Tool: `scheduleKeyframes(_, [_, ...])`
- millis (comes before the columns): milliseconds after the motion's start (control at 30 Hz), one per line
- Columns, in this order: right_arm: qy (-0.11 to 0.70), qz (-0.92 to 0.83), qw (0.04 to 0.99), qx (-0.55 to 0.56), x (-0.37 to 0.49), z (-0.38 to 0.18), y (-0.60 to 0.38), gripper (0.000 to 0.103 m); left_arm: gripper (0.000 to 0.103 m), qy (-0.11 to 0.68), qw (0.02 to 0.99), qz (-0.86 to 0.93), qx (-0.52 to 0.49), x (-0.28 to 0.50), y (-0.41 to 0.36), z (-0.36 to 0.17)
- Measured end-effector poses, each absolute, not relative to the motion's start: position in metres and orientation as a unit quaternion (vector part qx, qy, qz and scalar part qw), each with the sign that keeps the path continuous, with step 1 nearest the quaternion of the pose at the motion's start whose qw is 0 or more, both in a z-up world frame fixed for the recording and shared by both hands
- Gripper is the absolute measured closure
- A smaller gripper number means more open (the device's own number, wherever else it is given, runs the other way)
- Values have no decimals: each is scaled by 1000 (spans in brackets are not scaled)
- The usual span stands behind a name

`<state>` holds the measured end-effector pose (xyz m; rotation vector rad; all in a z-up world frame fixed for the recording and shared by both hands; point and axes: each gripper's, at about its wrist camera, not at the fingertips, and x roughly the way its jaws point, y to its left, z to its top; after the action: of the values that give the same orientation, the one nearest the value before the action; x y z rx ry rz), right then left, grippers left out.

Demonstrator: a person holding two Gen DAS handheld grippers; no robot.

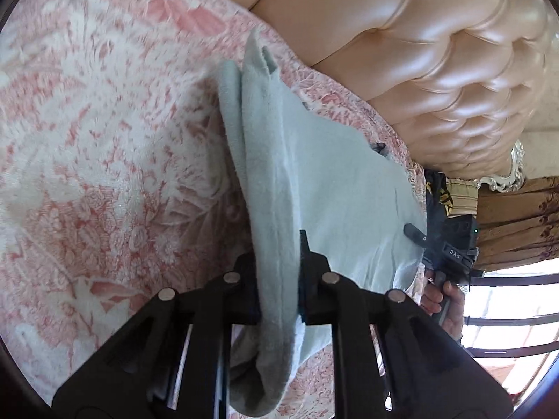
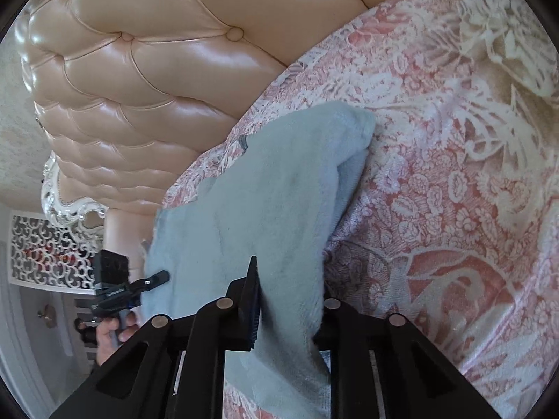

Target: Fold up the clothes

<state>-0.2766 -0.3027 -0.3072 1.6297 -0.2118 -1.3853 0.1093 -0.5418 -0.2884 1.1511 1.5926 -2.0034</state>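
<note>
Over a bed spread with a pink floral bedspread (image 1: 104, 139), the left hand-held gripper (image 1: 279, 272) and the right hand-held gripper (image 2: 290, 296) each clamp an edge of a pale blue towel (image 1: 314, 181), stretched between them before a tufted headboard (image 2: 157, 70).

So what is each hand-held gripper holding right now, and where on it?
Both hold the light blue fleece garment: the left hand-held gripper pinches a bunched edge, the right hand-held gripper another gathered edge.
</note>
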Motion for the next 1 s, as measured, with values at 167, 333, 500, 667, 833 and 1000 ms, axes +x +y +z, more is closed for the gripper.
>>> scheduleKeyframes(167, [-60, -605, 468, 642, -269, -281, -305, 88, 87, 537, 167, -726, 397, 103, -535, -250])
scheduleKeyframes(333, [-55, -628, 472, 616, -266, -241, -306, 89, 87, 517, 163, -747, 385, 103, -523, -205])
scheduleKeyframes(500, [-43, -646, 480, 592, -256, -193, -304, 89, 87, 509, 166, -759, 370, 118, -508, -159])
scheduleKeyframes(667, [-35, -659, 481, 577, -235, -154, -295, 89, 87, 515, 181, -757, 359, 143, -476, -130])
scheduleKeyframes(833, [-7, -682, 475, 555, -183, -130, -267, 89, 87, 507, 194, -761, 355, 184, -425, -128])
scheduleKeyframes(1000, [16, -698, 455, 552, -112, -143, -225, 89, 87, 473, 201, -773, 372, 225, -361, -142])
